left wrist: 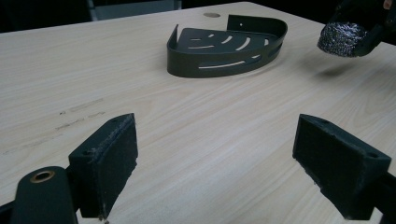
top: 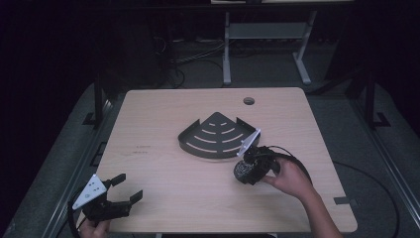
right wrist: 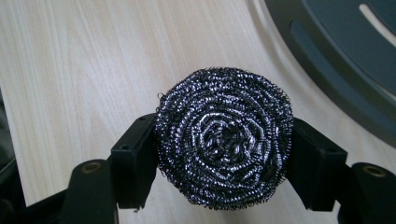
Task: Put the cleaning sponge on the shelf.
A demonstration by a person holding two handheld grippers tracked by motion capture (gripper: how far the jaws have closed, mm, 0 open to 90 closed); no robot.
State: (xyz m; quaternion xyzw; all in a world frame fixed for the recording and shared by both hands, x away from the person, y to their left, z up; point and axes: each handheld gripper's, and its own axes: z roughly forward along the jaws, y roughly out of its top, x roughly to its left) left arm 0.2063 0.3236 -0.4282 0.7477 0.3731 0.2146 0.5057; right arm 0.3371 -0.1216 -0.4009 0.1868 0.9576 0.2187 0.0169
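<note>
Steel-wool scourer [right wrist: 224, 140], round and coiled, sits clamped between both pads of the right gripper [top: 246, 171], one pad pressing each side. In the high view it hangs just off the wooden table [top: 163, 163], right of centre, just near of the dark fan-shaped slotted rack [top: 215, 135], not touching it. Left gripper [top: 125, 189] rests at the near-left table edge, well apart from the scourer, jaws spread wide with nothing between them. Scourer's back is hidden by the right gripper. Rack is cut off at the top right of the right gripper view. Room beyond the table is too dark to read.
</note>
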